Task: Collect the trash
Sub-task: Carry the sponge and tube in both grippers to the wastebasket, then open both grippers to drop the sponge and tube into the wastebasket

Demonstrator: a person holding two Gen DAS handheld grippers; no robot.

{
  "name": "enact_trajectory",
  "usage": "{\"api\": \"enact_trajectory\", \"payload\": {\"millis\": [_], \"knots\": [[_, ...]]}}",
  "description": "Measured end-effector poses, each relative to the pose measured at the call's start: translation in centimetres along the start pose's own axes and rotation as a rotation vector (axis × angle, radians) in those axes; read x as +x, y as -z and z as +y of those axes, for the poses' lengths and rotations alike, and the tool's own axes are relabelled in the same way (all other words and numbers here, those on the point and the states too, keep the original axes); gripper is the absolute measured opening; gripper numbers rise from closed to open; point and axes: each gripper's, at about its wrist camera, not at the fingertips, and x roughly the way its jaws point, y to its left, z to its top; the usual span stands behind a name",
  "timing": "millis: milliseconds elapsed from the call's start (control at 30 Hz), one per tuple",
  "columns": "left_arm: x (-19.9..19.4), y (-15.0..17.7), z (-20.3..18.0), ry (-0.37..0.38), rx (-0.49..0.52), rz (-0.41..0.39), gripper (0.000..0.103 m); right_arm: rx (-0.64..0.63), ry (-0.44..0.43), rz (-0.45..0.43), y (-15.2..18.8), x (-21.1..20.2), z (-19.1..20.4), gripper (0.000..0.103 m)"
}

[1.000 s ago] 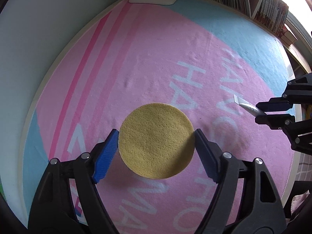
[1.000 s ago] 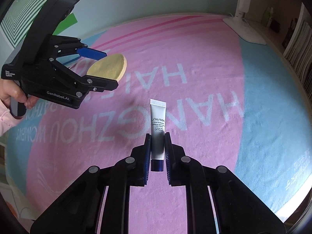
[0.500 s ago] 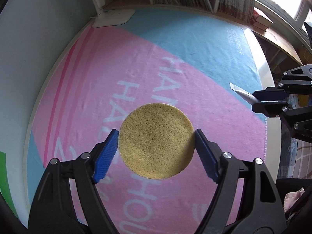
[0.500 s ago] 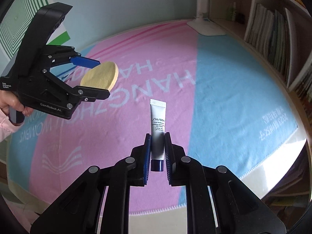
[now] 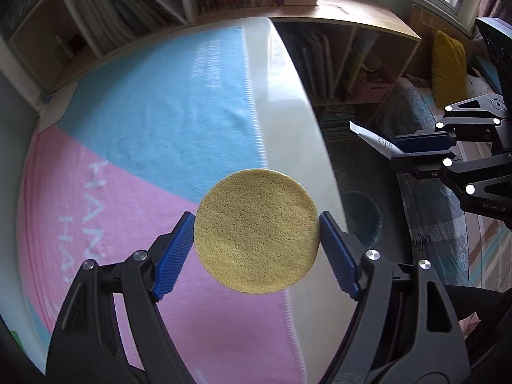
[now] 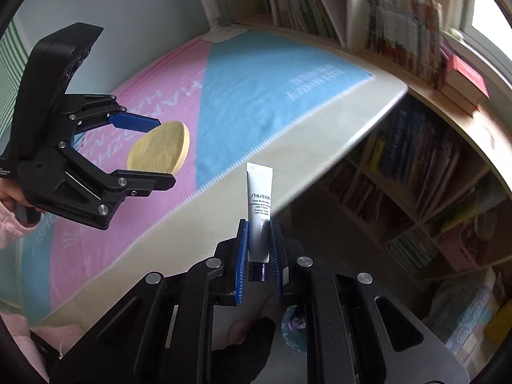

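My left gripper (image 5: 256, 224) is shut on a round yellow sponge pad (image 5: 256, 235) and holds it in the air over the table's right edge. It also shows in the right wrist view (image 6: 144, 147) with the pad (image 6: 160, 148) between its blue pads. My right gripper (image 6: 259, 240) is shut on a white and grey cream tube (image 6: 259, 211), upright, past the table edge above the floor. In the left wrist view the right gripper (image 5: 419, 147) and the tube (image 5: 371, 139) are at the right. A dark bin (image 5: 364, 220) stands on the floor below.
A pink and blue towel (image 5: 153, 121) covers the white table (image 5: 288, 96). Bookshelves (image 6: 400, 160) full of books stand beyond the table's edge. A patterned rug (image 5: 432, 230) and a yellow cushion (image 5: 448, 60) lie on the floor to the right.
Both grippers have swung right, from over the middle of the towel to the table's right edge and the floor beyond. Each keeps its hold on its object.
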Motion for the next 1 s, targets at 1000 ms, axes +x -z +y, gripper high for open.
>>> {"api": "enact_trajectory", "payload": {"millis": [1000], "knots": [[9.7,-2.8,-25.6,0.195,0.481,0.214,0.075,0.502,0.062,0.034,20.1,-5.5,-12.3,0.015]]}}
